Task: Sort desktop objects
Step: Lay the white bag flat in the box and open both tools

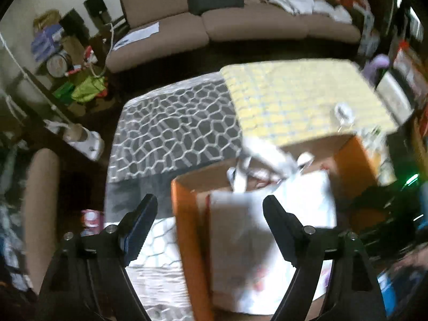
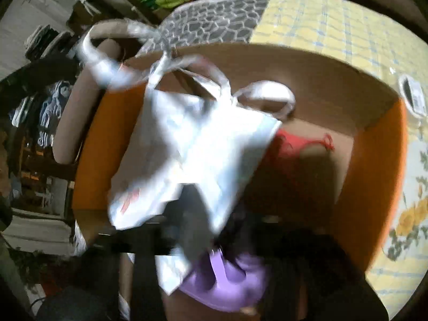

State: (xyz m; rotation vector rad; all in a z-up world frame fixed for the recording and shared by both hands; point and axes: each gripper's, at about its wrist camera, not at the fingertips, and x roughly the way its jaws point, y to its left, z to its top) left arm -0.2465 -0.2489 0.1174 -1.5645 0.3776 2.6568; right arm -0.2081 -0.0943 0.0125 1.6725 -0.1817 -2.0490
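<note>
The left gripper [image 1: 211, 222] stands wide open above an orange cardboard box [image 1: 187, 230], nothing pinched between its 2 fingers. A white tote bag [image 1: 256, 224] lies in that box, handles loose, over a red item [image 2: 291, 144]. The right gripper is hidden behind the bag; its state cannot be told.

The white bag [image 2: 187, 155] is smeared by motion and covers the right gripper [image 2: 187, 230], whose fingers cannot be made out. The box [image 1: 187, 214] runs off the bottom edge, its contents mostly hidden.
</note>
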